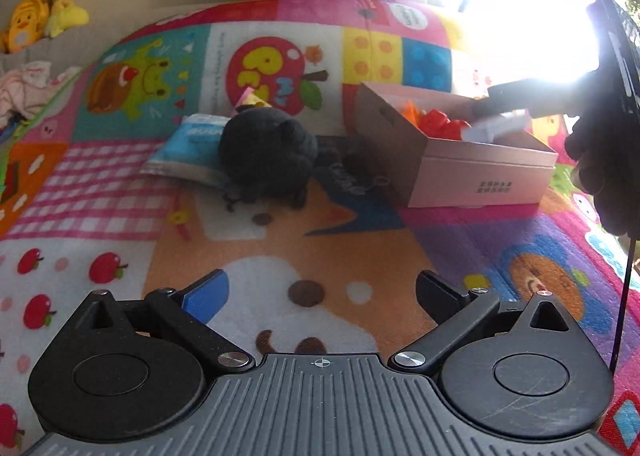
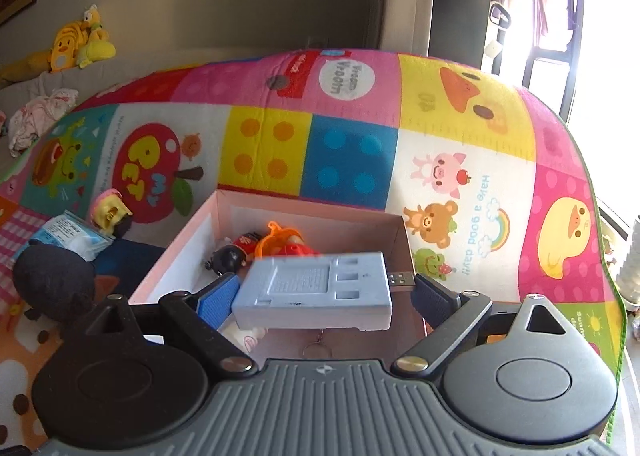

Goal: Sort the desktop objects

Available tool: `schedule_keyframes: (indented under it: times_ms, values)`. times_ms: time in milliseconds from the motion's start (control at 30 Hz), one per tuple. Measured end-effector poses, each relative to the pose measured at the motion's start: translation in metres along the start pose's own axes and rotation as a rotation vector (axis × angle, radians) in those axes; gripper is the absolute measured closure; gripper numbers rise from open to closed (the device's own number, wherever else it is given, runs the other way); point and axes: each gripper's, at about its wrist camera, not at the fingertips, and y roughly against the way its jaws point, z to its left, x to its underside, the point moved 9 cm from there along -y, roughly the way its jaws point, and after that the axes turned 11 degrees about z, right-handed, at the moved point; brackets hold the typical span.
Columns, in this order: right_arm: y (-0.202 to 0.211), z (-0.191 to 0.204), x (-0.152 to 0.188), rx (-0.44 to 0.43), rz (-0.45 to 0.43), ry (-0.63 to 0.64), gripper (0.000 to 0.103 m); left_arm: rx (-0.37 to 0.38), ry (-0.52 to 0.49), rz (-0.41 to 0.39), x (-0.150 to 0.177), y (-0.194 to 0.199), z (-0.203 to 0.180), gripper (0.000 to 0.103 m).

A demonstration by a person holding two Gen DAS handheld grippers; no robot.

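My right gripper [image 2: 326, 296] hangs over the open pink box [image 2: 192, 240]. Its jaws are closed lengthways on a pale grey-blue device [image 2: 312, 288]: the left pad is on one end and the USB plug [image 2: 400, 279] meets the right pad. Red and orange toys [image 2: 288, 240] and a small black figure [image 2: 230, 256] lie in the box. My left gripper [image 1: 322, 296] is open and empty, low over the play mat. Ahead of it sit a black plush [image 1: 268, 151], a blue tissue packet [image 1: 188, 143] and the pink box [image 1: 460, 159], over which the device [image 1: 496, 125] is held.
A yellow and pink toy [image 1: 252, 99] lies behind the plush. A dark gloved hand [image 1: 600, 159] holds the right gripper at the right edge. Yellow plush toys [image 1: 40, 19] and crumpled cloth [image 1: 24, 87] sit beyond the colourful mat [image 1: 120, 183]. A bright window glares at the upper right.
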Motion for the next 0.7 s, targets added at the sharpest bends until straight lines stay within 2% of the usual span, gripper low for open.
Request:
schedule_keyframes:
  times_ms: [133,300,500,533,567,633,700]
  values:
    - [-0.001,0.007,0.013,-0.012,0.026,0.011,0.004,-0.024,0.016,-0.012,0.0,-0.002,0.011,0.0]
    - [0.016,0.025,0.017,-0.044,0.027,0.049,0.004,-0.092,0.007,-0.041,-0.006,-0.007,0.019,0.0]
    - [0.031,0.073,0.0,-0.158,0.031,0.114,0.004,-0.126,0.108,-0.045,-0.015,-0.012,0.048,0.0]
    - [0.031,0.085,-0.006,-0.188,0.042,0.117,0.007,-0.122,0.127,-0.04,-0.015,-0.013,0.051,0.0]
    - [0.03,0.093,-0.012,-0.207,0.057,0.123,0.012,-0.111,0.141,-0.034,-0.015,-0.014,0.053,0.0]
    - [0.019,0.115,-0.025,-0.237,0.124,0.154,0.063,-0.093,0.152,-0.036,-0.014,-0.014,0.055,0.0]
    - [-0.001,0.135,-0.036,-0.274,0.235,0.14,0.075,-0.085,0.146,-0.051,-0.013,-0.012,0.053,0.0]
